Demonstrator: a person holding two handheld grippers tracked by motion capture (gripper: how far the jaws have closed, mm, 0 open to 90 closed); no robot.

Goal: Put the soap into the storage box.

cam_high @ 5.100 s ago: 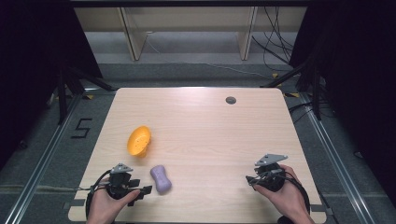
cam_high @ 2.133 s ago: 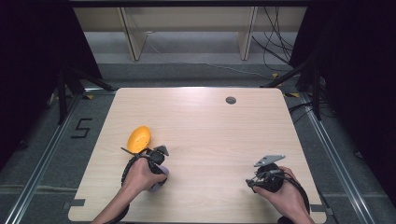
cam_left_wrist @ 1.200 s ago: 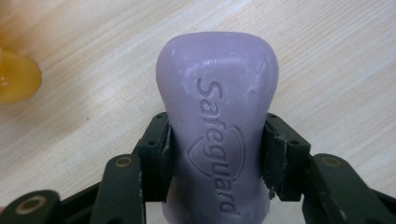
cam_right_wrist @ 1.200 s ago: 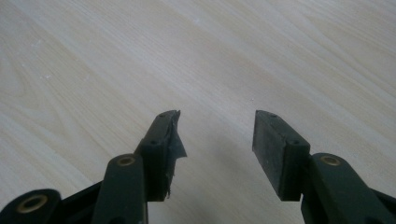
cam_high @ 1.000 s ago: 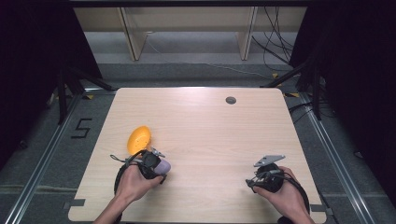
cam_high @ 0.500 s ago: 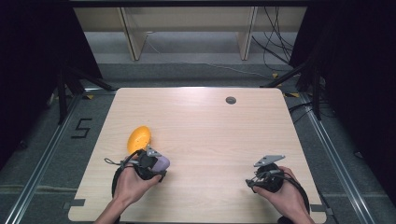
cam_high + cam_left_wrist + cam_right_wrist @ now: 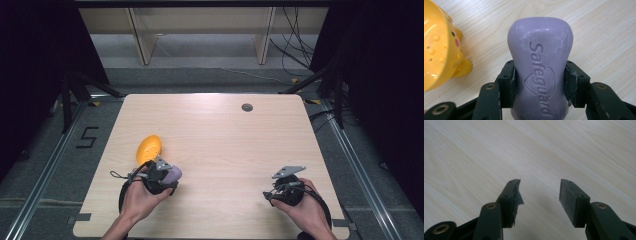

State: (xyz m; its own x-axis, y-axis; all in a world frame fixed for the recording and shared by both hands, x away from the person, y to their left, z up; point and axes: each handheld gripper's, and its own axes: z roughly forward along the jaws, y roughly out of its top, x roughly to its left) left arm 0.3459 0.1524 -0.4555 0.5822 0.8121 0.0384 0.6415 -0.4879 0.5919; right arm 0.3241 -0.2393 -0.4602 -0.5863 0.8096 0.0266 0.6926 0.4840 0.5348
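Observation:
A purple bar of soap (image 7: 540,62) stamped "Safeguard" sits between the jaws of my left gripper (image 7: 540,82), which is shut on its narrow waist. In the high view the soap (image 7: 173,173) pokes out of my left gripper (image 7: 167,179) near the table's front left. Just beyond it lies an orange soap dish (image 7: 149,148), whose yellow-orange rim (image 7: 439,50) fills the left edge of the left gripper view. My right gripper (image 7: 540,192) stands open over bare wood, nothing between its pads; in the high view my right gripper (image 7: 275,194) rests at the front right.
The light wooden table (image 7: 225,135) has a round dark cable hole (image 7: 247,107) at the back right. Dark floor and metal rails surround it, with shelving legs beyond the far edge. Cables trail from both grippers near the front edge.
My left gripper moved from the front left corner to the soap, closed on it and has carried it a little toward the orange dish. The right gripper has stayed put.

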